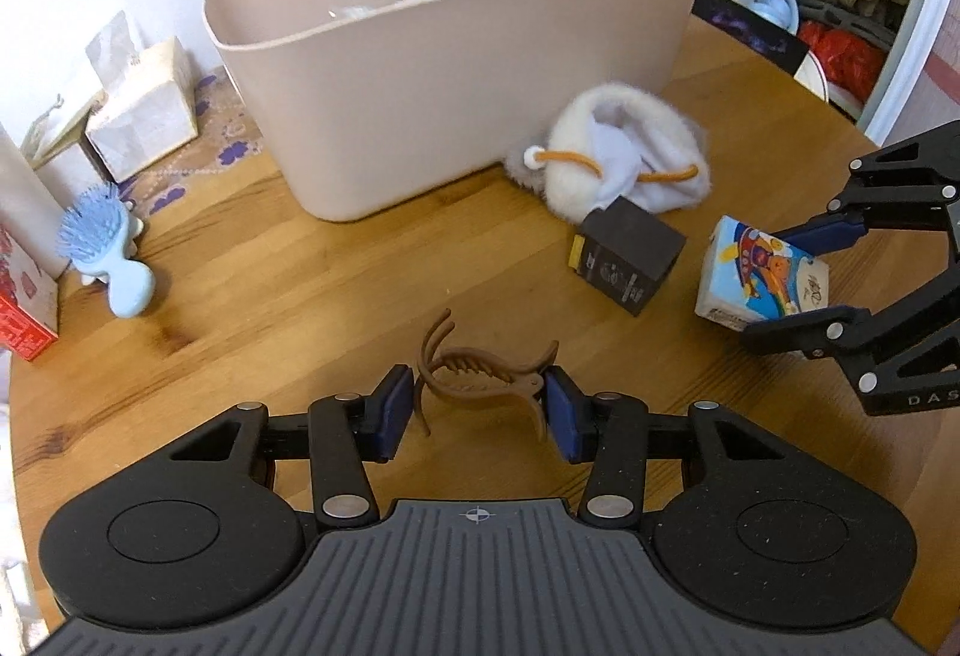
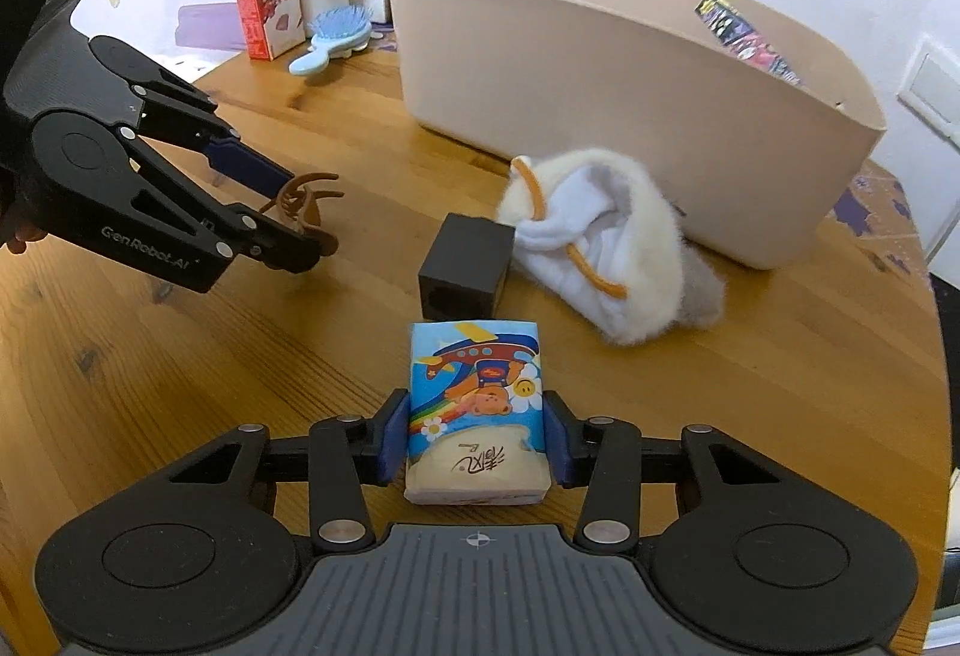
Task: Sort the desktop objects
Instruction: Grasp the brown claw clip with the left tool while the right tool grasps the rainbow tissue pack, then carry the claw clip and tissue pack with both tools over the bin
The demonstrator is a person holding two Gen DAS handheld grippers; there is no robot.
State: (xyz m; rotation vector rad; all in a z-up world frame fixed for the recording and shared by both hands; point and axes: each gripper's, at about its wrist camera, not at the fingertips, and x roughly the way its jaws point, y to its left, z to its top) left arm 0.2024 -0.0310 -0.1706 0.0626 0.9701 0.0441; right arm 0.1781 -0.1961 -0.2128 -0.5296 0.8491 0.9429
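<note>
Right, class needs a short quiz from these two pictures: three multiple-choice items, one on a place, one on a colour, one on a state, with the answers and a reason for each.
1. Where does the black box lie?
A. inside the bin
B. on the table, beside the furry pouch
C. on top of the hairbrush

2. What colour is the hair claw?
A. brown
B. green
C. white

3. What does the right gripper hold?
A. nothing
B. a red carton
C. the tissue pack

Answers:
1 B: it sits on the wooden table next to the pouch, outside the beige bin.
2 A: brown plastic shows between the left gripper pads.
3 C: both pads press on the pack's sides.
</note>
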